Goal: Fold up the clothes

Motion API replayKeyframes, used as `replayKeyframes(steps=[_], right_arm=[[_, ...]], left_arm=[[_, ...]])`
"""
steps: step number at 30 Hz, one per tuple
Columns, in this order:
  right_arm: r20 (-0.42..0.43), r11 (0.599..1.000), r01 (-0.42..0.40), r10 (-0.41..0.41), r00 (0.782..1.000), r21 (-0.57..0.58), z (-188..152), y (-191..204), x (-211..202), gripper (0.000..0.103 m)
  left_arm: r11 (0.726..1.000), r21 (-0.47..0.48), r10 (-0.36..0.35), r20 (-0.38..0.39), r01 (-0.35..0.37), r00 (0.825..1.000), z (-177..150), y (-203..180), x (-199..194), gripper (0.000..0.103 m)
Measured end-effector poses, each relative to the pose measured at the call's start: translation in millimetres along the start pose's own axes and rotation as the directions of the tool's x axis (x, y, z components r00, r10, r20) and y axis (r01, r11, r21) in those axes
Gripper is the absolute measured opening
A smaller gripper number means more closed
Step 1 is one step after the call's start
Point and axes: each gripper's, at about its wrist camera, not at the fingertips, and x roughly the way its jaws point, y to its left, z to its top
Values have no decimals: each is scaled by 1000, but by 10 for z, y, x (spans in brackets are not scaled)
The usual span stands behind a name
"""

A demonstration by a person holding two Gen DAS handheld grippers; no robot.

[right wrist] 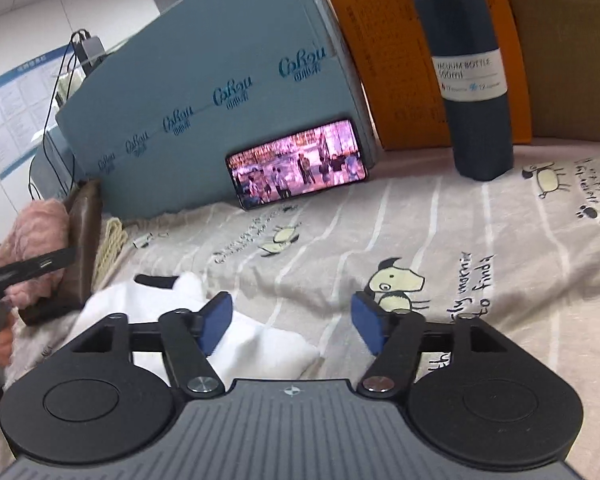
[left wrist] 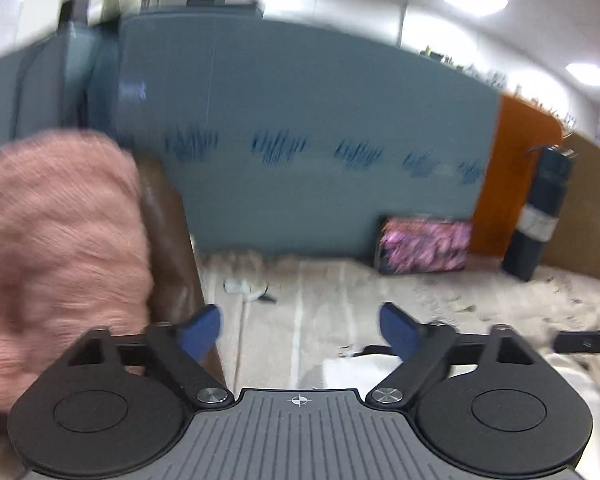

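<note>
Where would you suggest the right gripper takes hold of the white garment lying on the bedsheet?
Probably at the white garment's free corner, coming from the right gripper's side over the bare bedsheet: that corner sticks out flat and unobstructed, and both jaws are open.

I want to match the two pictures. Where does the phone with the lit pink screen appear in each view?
Left wrist view: the phone with the lit pink screen is right of centre, blurred, leaning against the blue-grey board.
Right wrist view: the phone is above centre, against the same board.
Shared landmark: the dark blue vacuum bottle, standing right of the phone.
</note>
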Motion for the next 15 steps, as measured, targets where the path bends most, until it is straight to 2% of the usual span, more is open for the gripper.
replayKeyframes(steps=[1, 2, 6, 8, 11, 13, 15], right_arm=[[-5, 1000, -6, 6, 1000, 1, 13, 24, -24, 76], [-11, 1000, -13, 13, 1000, 3, 23, 50, -44, 78], [-59, 999, -29, 30, 998, 23, 38, 128, -69, 82], [-84, 998, -35, 39, 996, 49, 30, 136, -63, 82], [-122, 996, -36, 46, 991, 81, -4, 142, -35, 82], [-127, 995, -45, 55, 990, 85, -31, 157, -42, 82], [-123, 995, -51, 61, 991, 81, -52, 170, -57, 82]], left_arm=[[1000, 12, 0, 24, -1, 1000, -28, -36, -146, 93], [1000, 27, 0, 38, -1, 999, -76, -96, -279, 93], [990, 141, 9, 10, -10, 1000, -410, -445, -621, 98], [974, 226, 41, -32, -33, 999, -584, -574, -675, 99], [931, 350, 142, -91, -102, 986, -838, -688, -613, 99], [923, 363, 165, -66, -130, 984, -895, -681, -639, 99], [947, 284, 169, -41, -151, 985, -888, -623, -719, 99]])
